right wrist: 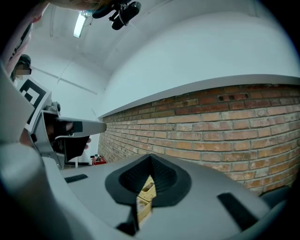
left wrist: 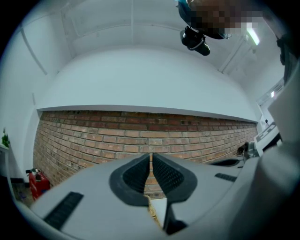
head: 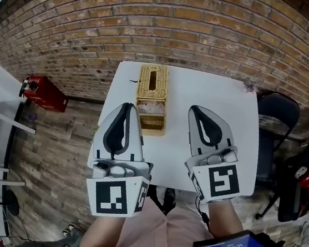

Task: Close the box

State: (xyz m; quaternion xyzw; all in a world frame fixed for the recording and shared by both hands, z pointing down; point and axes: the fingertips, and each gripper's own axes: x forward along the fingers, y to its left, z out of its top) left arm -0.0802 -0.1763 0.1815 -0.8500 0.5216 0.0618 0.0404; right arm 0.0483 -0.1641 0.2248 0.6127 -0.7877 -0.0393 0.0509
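Though head view shows box [head: 152, 94] whole | gripper views: probably slivers

Indoor studio-like workroom, bare brick wall [head: 171, 33], wood-plank floor [head: 57, 142], white table [head: 208, 93], black chair [head: 278, 113], ceiling strip light [left wrist: 253, 35]

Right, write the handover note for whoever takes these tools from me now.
Left tool: shut, empty, held above the near left part of the white table.
Right tool: shut, empty, held above the table's near right part.
Wicker box: on the table, between and just beyond the two tools; neither touches it. Its slotted lid looks swung back, and pale contents show in the near half.
Done: nothing that shows; the box looks open.
Left: bring the lid over the near half and press it down.
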